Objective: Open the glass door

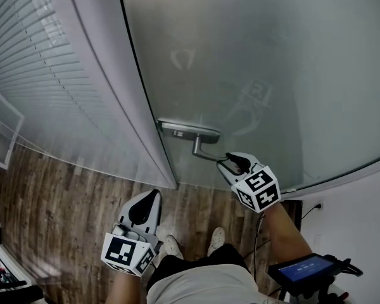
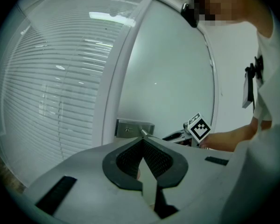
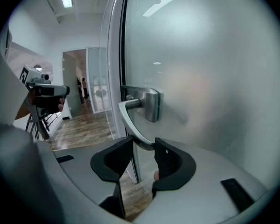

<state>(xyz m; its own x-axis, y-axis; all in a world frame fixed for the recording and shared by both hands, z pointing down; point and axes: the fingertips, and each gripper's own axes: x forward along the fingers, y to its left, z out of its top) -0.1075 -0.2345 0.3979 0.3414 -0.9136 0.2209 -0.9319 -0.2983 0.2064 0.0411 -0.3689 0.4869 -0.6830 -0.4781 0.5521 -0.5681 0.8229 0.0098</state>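
R gripper (image 3: 143,142) pinches just the near tip of the lever handle (image 3: 124,120), L gripper (image 2: 142,140) closed on nothing, so imo it cld slip off before the glass door (image 1: 253,56) unlatches.

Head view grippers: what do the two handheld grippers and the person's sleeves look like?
Both the left gripper and right gripper are light grey shells with black textured pads, each carrying a white cube with black square markers. No cables show. The person wears a white short-sleeved shirt.
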